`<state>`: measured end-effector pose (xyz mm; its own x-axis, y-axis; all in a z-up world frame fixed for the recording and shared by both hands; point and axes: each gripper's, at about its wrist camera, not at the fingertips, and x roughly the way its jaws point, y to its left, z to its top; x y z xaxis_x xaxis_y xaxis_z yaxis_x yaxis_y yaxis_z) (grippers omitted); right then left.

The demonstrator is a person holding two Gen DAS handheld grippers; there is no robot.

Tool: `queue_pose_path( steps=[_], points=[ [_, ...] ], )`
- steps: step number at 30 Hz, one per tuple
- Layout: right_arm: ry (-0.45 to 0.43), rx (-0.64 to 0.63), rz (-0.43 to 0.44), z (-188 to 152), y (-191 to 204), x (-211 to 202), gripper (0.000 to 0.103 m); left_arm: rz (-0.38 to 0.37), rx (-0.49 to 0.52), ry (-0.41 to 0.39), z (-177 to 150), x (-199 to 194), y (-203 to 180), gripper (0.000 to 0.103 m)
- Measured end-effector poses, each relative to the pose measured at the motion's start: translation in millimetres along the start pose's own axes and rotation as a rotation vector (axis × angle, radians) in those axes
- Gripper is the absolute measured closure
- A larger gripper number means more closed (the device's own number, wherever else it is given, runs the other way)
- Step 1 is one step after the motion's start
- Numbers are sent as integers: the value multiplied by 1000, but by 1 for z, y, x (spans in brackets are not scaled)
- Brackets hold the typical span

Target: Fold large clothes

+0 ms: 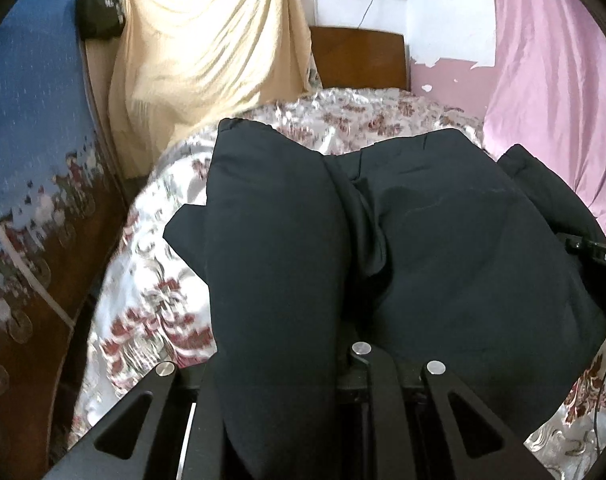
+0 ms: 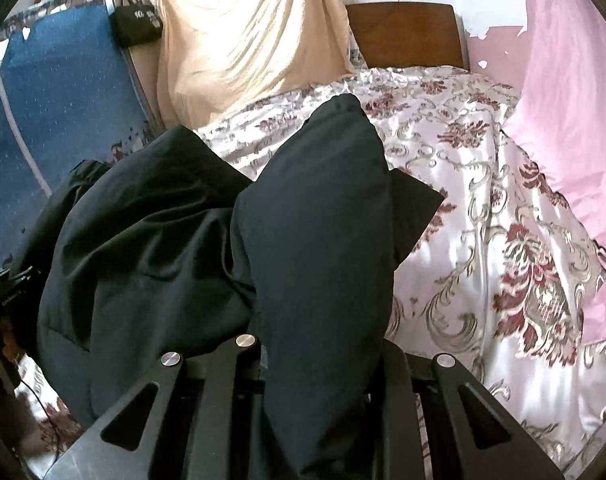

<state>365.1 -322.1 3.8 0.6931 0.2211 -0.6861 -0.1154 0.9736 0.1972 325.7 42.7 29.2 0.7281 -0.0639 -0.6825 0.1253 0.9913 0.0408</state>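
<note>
Floral bedding [image 2: 483, 184] fills the right wrist view; only the left wrist view shows the right gripper [image 1: 595, 256] at its right edge. Each gripper, left gripper [image 1: 287, 400] too, is clamped narrowly on a fold of the black coat [image 1: 443, 240], bunched between them.

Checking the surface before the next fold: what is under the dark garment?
Under the dark garment lies the floral bedspread, showing around its edges in both views. What lies beneath the garment's middle is covered, and so are both grippers' fingertips.
</note>
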Motion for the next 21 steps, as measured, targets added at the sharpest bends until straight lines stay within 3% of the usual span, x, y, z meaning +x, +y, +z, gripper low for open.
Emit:
queue_pose_path(
  steps=[3, 7, 13, 19, 21],
  points=[
    [29, -9, -29, -11, 4, 11, 85, -24, -31, 40, -16, 19, 8, 86],
    [27, 8, -66, -21, 3, 19, 81, -22, -41, 33, -28, 31, 13, 85],
    [-2, -6, -130, -31, 10, 23, 73, 23, -15, 29, -41, 41, 5, 79],
    [-46, -7, -183, -45, 16, 23, 61, 60, 9, 26, -46, 42, 0, 65],
    [-48, 11, -178, -46, 12, 22, 58, 54, -11, 26, -47, 42, 4, 56]
  ],
)
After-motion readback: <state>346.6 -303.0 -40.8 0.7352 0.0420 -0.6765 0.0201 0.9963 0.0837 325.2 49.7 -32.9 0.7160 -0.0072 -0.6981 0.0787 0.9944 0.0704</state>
